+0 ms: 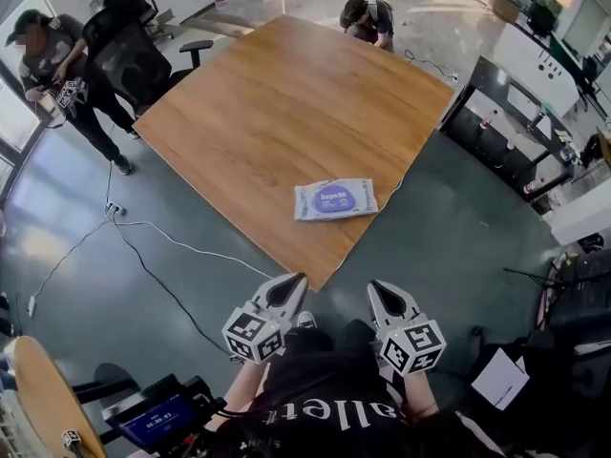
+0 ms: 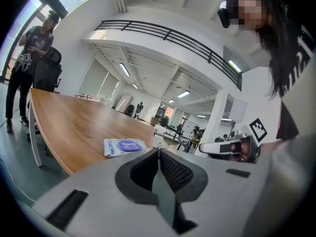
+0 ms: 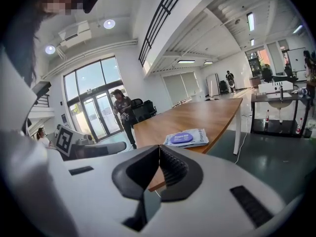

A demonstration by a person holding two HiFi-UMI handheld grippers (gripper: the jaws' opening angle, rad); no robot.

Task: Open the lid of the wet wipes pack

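A flat white wet wipes pack (image 1: pixel 335 199) with a purple oval lid lies near the close corner of the wooden table (image 1: pixel 277 113); its lid lies flat. The pack (image 2: pixel 121 146) also shows in the left gripper view, and the pack (image 3: pixel 187 138) in the right gripper view. My left gripper (image 1: pixel 298 280) and right gripper (image 1: pixel 374 287) hang side by side short of the table's corner, both shut and empty, well apart from the pack. In each gripper view the jaws meet with nothing between them, left gripper (image 2: pixel 158 151), right gripper (image 3: pixel 159 147).
A white cable (image 1: pixel 181 249) runs over the grey floor left of the table. A black office chair (image 1: pixel 129 55) and a standing person (image 1: pixel 57 74) are at the far left. Another person (image 1: pixel 368 17) crouches beyond the table. A dark bench (image 1: pixel 516 127) stands to the right.
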